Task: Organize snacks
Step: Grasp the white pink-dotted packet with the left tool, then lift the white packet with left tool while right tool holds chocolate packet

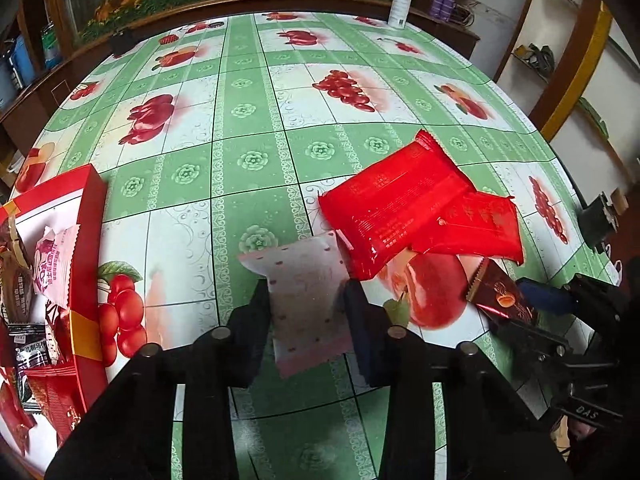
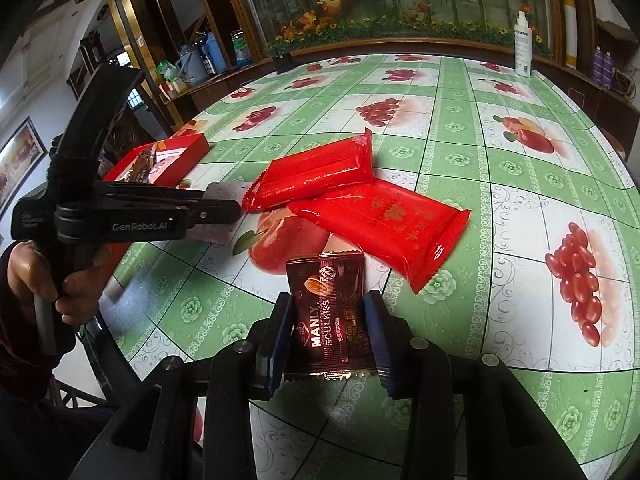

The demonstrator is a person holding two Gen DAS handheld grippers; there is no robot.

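At the table's left edge sits the red box (image 1: pixel 86 240), its lid off, with wrapped snacks lying inside, among them a pink-and-white sachet (image 1: pixel 54 264) and several dark and red packets. Just right of the box, your left gripper (image 1: pixel 308 300) is clamped on a pale pink sachet (image 1: pixel 306 296) dotted with small red marks; both pads press its long sides, and its far end sticks out past the fingertips over the green fruit-print tablecloth (image 1: pixel 248 128).

Next, toward the middle of the table, two red snack packs (image 1: pixel 396 208) lie flat. The larger one rests on top of the smaller red pack (image 1: pixel 480 224), covering its left part, and its near corner sits just beside the pink sachet.

Further right, near the table's front edge, your right gripper (image 2: pixel 330 328) is closed on a dark brown "Manly Soul Kiss" sachet (image 2: pixel 330 312). The blue pads grip its two long edges, with the printed face up and the serrated near end showing between the fingers. That sachet lies close to the smaller red pack without touching it.

At the far right corner of the table stands a white spray bottle (image 2: pixel 523 46), upright and well apart from the snacks.
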